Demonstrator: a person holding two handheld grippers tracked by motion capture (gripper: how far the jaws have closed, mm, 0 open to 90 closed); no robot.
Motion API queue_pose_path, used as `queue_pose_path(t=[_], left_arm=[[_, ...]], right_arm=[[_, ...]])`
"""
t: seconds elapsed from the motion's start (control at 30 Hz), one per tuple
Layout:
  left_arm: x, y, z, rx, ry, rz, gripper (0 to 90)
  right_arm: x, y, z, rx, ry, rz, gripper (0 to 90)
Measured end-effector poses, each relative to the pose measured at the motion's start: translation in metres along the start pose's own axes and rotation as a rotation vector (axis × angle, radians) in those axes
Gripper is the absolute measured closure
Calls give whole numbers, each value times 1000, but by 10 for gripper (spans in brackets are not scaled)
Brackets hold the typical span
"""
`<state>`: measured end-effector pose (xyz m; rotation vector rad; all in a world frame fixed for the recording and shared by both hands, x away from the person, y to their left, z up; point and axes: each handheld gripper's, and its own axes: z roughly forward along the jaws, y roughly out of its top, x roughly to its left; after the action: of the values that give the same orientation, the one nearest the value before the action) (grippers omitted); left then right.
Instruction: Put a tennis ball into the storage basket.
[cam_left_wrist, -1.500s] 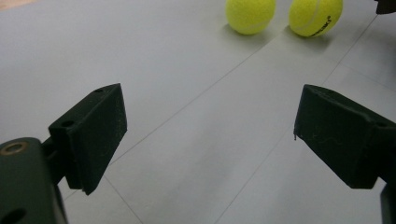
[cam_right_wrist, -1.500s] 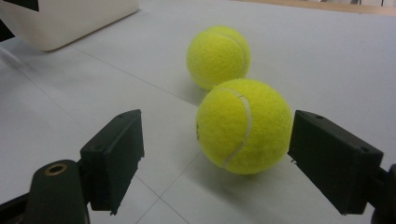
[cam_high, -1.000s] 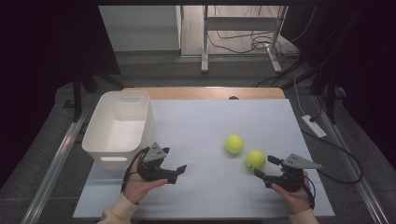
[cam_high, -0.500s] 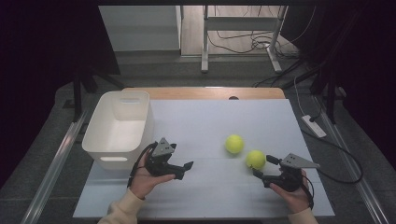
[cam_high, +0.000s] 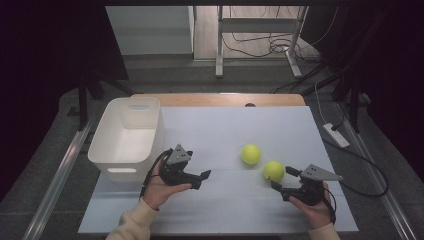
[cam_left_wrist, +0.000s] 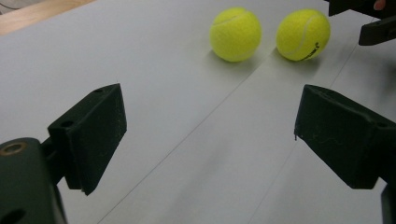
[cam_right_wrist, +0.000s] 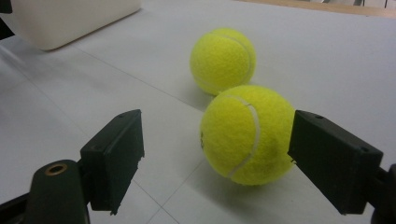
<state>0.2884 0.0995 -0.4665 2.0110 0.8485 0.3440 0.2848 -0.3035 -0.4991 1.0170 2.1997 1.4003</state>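
Two tennis balls lie on the tabletop (cam_high: 210, 125), right of the white bin (cam_high: 125, 137). Left gripper (cam_high: 200, 179) is released and aims at the farther ball (cam_high: 250, 154). Right gripper (cam_high: 284, 181), fingers spread, brackets the nearer ball (cam_right_wrist: 245, 133); closing off-centre may roll it against its neighbour. Right gripper view shows this small gap better.

- The high view looks forward and down from above the near edge of the table (cam_high: 220, 130), taking in its whole top.
- The left gripper view sits low over the tabletop, facing right toward both tennis balls (cam_left_wrist: 235, 33).
- The right gripper view sits close behind the near ball (cam_right_wrist: 247, 134), facing left and far toward the white bin (cam_right_wrist: 70, 18).
- All three share both balls.
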Motion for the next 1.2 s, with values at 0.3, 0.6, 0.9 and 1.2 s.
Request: queue_pose_path(t=[0.3, 0.6, 0.9, 1.2], left_arm=[[-3, 7, 9, 7, -19, 18, 96], [-6, 14, 17, 27, -30, 29, 93], [-10, 26, 27, 49, -43, 48, 91], [-10, 36, 37, 55, -68, 45, 90]], right_arm=[[2, 0, 1, 3, 2, 3, 181], [1, 1, 2, -4, 2, 1, 181], [0, 1, 2, 1, 2, -6, 181], [1, 1, 1, -1, 3, -4, 180]])
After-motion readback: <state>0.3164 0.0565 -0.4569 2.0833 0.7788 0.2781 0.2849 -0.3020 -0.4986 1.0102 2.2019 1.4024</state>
